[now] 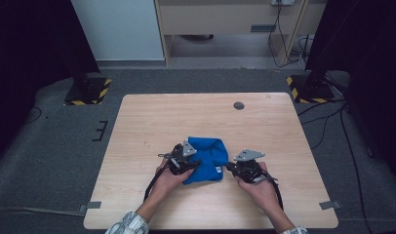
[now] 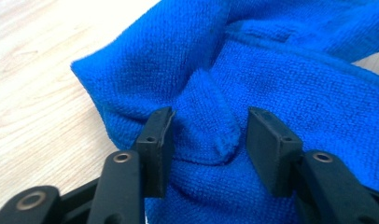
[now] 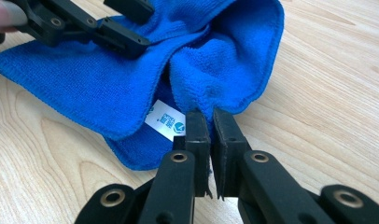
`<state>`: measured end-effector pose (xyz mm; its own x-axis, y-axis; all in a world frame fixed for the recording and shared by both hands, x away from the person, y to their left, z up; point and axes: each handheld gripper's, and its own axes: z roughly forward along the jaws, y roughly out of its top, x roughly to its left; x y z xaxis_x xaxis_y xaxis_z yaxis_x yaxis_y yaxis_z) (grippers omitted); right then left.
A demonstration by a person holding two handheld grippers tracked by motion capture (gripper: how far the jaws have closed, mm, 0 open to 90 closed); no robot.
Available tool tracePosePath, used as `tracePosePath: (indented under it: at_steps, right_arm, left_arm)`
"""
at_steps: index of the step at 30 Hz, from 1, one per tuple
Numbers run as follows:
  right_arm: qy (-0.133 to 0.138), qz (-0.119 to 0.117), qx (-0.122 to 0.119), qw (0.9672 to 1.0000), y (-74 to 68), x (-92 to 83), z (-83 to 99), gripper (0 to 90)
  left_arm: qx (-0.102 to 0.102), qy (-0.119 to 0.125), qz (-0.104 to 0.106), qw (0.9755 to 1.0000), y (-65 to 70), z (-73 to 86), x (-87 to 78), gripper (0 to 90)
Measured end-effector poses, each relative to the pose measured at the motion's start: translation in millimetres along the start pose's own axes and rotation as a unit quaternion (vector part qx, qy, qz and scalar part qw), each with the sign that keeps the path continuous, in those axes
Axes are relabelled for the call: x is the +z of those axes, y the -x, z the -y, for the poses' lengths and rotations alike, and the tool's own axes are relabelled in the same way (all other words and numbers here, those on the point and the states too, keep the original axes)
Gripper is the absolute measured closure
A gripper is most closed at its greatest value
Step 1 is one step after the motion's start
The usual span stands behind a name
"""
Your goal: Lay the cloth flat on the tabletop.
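Note:
A crumpled blue cloth [image 1: 208, 156] lies on the wooden table [image 1: 186, 117], a little in front of its middle. My left gripper [image 1: 192, 165] is at the cloth's left side. In the left gripper view its jaws [image 2: 208, 123] straddle a raised fold of the cloth [image 2: 281, 79] without squeezing it. My right gripper [image 1: 229, 167] is at the cloth's front right corner. Its jaws [image 3: 211, 122] are pinched on the cloth's edge [image 3: 215, 70], beside a white label [image 3: 166, 120]. The left gripper [image 3: 131, 25] rests on the cloth at the top left of the right gripper view.
A small grey disc [image 1: 239, 105] is set into the table near its far edge. Tape marks [image 1: 90, 205] sit at the front corners. Two stands with yellow-black striped bases [image 1: 89, 90] flank the table's far side, and cables [image 1: 327, 122] run across the floor on the right.

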<state>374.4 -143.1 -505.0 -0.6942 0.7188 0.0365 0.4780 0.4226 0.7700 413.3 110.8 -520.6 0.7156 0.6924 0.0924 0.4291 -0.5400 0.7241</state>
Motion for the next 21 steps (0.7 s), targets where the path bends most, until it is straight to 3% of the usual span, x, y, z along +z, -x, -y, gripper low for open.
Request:
tracePosePath:
  at_steps: [3,4,12,15,21]
  right_arm:
    - [0.001,0.001,0.0,1.0,1.0,-0.9,-0.1,86.2]
    - [0.003,0.002,0.002,1.0,1.8,-2.2,-0.4,86.2]
    - [0.006,0.008,0.009,0.9999,8.3,-6.0,-0.5,86.4]
    - [0.008,0.01,0.012,0.9998,11.2,-7.8,-0.9,86.4]
    - [0.009,0.013,0.015,0.9998,16.3,-13.3,-2.6,86.2]
  left_arm:
    - [0.0,0.001,-0.003,1.0,-1.1,0.5,0.7,57.3]
    - [0.0,0.003,-0.003,1.0,-2.0,0.6,-0.6,65.6]
    - [-0.028,0.033,0.008,0.999,-14.3,0.7,-14.6,85.4]
    - [-0.036,0.046,0.006,0.9983,-18.1,-0.8,-20.8,87.3]
    - [-0.063,0.089,-0.011,0.994,-31.5,-2.6,-43.8,88.1]
